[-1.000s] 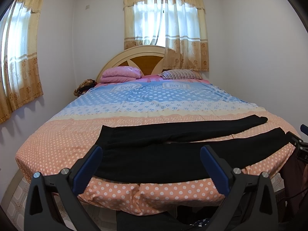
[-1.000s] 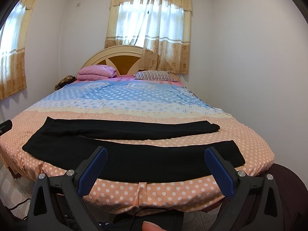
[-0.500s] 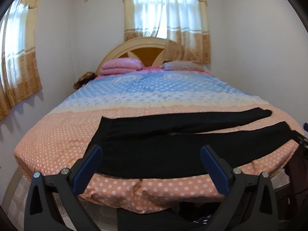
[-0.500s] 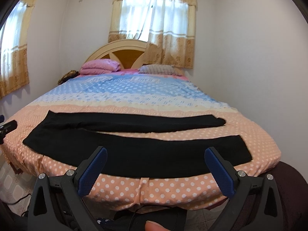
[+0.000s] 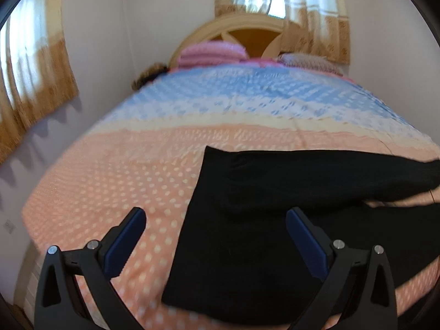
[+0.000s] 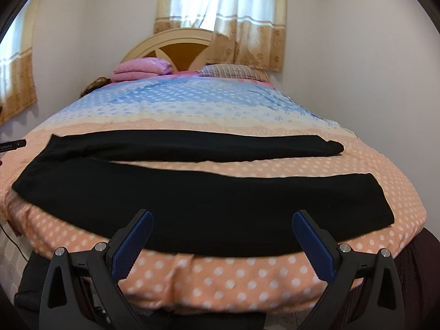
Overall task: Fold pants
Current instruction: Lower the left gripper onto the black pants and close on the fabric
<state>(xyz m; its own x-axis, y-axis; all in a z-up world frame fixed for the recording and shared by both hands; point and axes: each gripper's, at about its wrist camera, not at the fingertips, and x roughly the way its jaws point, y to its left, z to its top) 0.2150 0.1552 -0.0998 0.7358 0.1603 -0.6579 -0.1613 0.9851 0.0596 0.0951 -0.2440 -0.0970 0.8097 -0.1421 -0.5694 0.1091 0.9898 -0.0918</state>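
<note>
Left wrist view, foreground: the left gripper [image 5: 216,220] has its blue-padded jaws spread wide and empty, now above the waistband end of the black pants [image 5: 275,220], which fills the lower centre and right of the frame; half a second ago the whole garment lay farther off, across mid-frame. This view is motion-blurred.

Right wrist view, foreground: the right gripper [image 6: 220,222], likewise spread wide and holding nothing, frames the near leg of the pants [image 6: 209,206], closer and larger than before. The pants lie flat across the foot of the polka-dot bedspread [image 6: 220,275], legs parted, cuffs toward the frame's right.

Background: pink folded blanket [image 6: 141,68], striped pillow [image 6: 231,71], arched wooden headboard [image 6: 178,45], and curtained window [image 6: 220,13] at upper centre.
</note>
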